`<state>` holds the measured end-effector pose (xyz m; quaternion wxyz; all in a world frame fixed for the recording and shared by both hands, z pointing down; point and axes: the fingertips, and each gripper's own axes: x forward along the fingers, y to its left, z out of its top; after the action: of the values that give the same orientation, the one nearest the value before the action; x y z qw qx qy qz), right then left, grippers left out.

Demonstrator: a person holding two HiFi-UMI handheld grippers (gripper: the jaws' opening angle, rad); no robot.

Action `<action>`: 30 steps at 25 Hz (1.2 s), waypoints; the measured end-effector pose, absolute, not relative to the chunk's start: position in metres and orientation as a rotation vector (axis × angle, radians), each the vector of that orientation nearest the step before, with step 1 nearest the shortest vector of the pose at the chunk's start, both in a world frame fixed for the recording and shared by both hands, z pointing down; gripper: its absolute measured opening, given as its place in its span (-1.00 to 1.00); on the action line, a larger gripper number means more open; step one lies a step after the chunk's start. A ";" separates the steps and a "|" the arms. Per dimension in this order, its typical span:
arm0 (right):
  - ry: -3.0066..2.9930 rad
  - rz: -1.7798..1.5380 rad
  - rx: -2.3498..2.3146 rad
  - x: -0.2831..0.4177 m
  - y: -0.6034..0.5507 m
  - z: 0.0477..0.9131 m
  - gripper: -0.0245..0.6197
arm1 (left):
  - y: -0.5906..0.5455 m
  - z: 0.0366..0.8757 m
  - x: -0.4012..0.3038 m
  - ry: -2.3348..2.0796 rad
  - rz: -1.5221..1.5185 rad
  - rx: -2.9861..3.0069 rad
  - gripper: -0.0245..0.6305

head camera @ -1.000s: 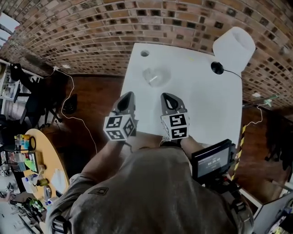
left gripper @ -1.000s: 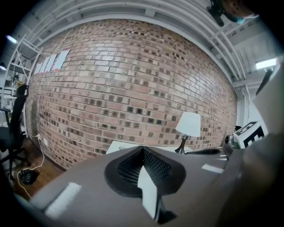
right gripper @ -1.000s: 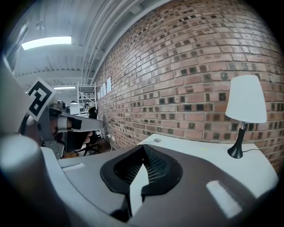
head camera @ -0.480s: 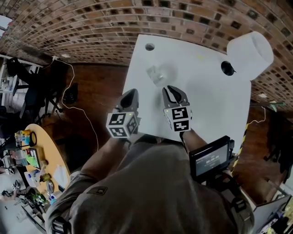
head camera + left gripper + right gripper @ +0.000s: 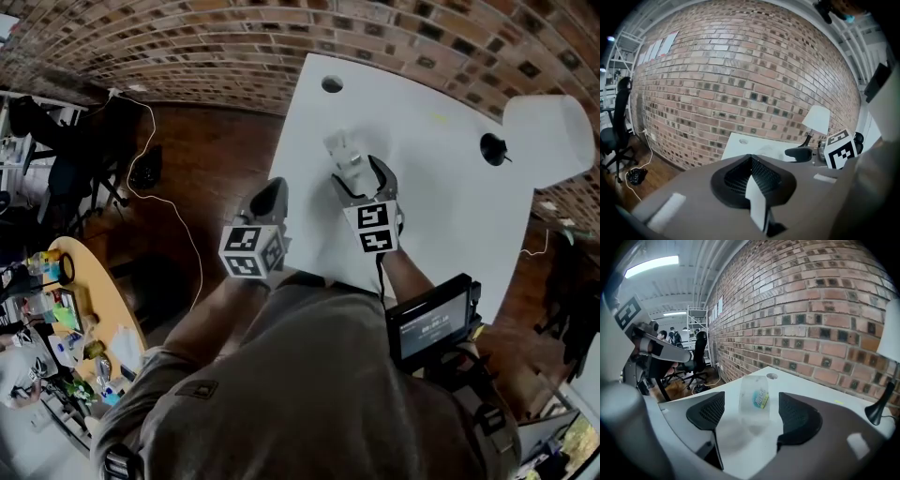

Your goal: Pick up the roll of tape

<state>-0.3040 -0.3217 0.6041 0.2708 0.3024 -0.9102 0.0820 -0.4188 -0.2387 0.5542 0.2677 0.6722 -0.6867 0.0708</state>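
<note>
Tape roll stands between right gripper's just-opened jaws.

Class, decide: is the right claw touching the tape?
Apart. The right gripper view shows the tape standing inside the right claw, whose jaws have just been opening, with bare table on both sides.

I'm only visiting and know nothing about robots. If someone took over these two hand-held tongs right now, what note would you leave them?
Right tongs: open, and the jaws have just been opening. They are lined up on the roll of tape and not touching it.
Left tongs: shut and empty, off to the side of the roll.
Roll of tape: clear, standing on edge on the white table, not lifted.
Done: approach.
Left: close the right tongs on the roll, then lift.
</note>
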 end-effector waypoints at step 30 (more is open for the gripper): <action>-2.378 0.315 0.786 -0.322 -0.332 0.645 -0.20 | -0.235 0.568 -0.431 -1.815 0.245 1.819 -0.92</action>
<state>-0.3217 -0.3319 0.6450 0.3035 0.2967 -0.8976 0.1188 -0.4307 -0.2347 0.5680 0.2767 0.6771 -0.6757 0.0913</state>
